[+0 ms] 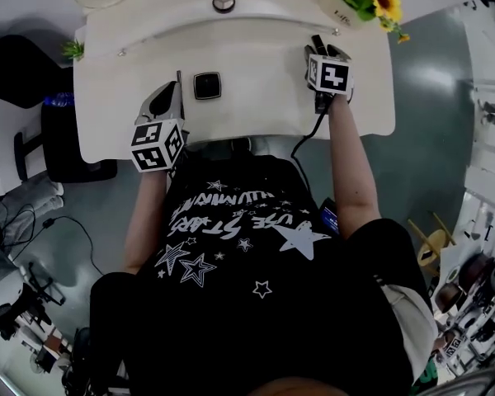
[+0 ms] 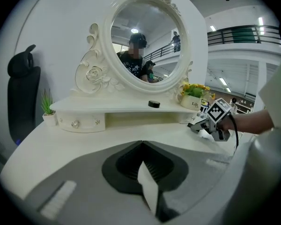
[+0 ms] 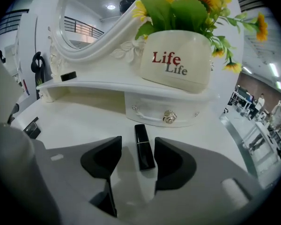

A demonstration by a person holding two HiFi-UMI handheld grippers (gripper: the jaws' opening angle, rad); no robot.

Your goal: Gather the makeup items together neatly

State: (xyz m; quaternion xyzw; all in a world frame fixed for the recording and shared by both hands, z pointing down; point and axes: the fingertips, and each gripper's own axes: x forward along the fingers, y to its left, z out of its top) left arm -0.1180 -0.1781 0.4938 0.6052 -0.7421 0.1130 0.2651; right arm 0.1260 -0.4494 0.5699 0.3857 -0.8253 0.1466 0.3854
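A black lipstick tube (image 3: 143,147) lies on the white vanity table (image 1: 256,97), just in front of a small drawer. My right gripper (image 3: 138,143) stands open around it; the tube runs lengthwise between the jaws, and neither pad presses on it. In the head view this gripper (image 1: 318,46) is at the table's back right, below the sunflowers. A black square compact (image 1: 207,85) lies mid-table. My left gripper (image 1: 174,89) hovers to the left of the compact, and its jaws (image 2: 143,146) are shut with nothing in them. A round black case (image 2: 153,104) sits on the upper shelf.
A cream pot (image 3: 176,62) of sunflowers stands on the shelf above the lipstick. The oval mirror (image 2: 147,43) rises behind the shelf. A drawer knob (image 3: 169,117) faces the right gripper. A small green plant (image 2: 47,108) stands at the shelf's left end. The person stands at the table's front edge.
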